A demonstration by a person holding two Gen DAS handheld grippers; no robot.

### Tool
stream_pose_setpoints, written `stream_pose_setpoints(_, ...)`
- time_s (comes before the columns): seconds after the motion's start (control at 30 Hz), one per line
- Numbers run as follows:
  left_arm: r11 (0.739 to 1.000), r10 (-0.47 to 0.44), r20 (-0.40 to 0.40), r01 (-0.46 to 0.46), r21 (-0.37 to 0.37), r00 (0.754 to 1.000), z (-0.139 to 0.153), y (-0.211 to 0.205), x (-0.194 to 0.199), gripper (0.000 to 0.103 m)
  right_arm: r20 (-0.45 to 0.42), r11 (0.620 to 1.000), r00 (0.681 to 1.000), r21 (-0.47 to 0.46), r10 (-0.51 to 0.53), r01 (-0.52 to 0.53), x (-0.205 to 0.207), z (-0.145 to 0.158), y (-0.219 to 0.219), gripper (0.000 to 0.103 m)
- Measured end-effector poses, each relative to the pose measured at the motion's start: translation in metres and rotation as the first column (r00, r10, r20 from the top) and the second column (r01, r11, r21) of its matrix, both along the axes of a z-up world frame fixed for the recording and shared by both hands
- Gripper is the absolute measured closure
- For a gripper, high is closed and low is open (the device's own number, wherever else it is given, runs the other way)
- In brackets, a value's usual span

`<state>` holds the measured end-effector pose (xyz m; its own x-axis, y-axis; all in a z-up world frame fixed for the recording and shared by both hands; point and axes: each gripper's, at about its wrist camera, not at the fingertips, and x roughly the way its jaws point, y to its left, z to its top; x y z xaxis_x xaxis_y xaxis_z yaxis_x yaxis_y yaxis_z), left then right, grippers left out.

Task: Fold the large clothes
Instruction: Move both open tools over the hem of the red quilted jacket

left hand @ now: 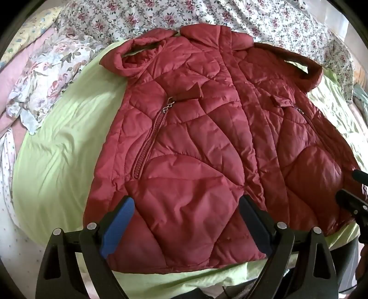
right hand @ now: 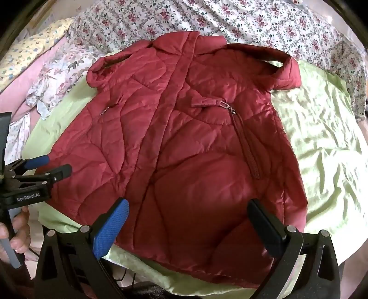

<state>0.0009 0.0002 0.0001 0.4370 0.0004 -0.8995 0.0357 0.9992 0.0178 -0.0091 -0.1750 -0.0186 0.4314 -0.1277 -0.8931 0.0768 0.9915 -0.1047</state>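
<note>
A red quilted puffer jacket point(left hand: 195, 142) lies spread front side up on a light green sheet point(left hand: 57, 156), collar far, hem near me. It also shows in the right wrist view point(right hand: 184, 147). My left gripper point(left hand: 186, 202) is open and empty, hovering over the jacket's lower left hem. My right gripper point(right hand: 187, 207) is open and empty over the lower right hem. The left gripper also shows at the left edge of the right wrist view point(right hand: 53, 165); the right gripper shows at the right edge of the left wrist view point(left hand: 354, 186).
A floral bedcover point(left hand: 207, 13) lies bunched behind the jacket. Floral and pink pillows point(left hand: 46, 76) are piled at the far left. The green sheet point(right hand: 322, 138) extends right of the jacket. The bed's near edge is just below the hem.
</note>
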Motion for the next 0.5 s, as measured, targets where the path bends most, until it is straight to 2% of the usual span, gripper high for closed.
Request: stream_pose_setpoints(0.5, 1.0, 0.005, -0.003, -0.005, -0.003, 1.0, 0.0007, 0.0038, 0.0025, 0.01, 0.001, 1.0, 1.0, 0.003, 0.003, -0.003, 0.0023, 0.0027, 0.0036, 0.0)
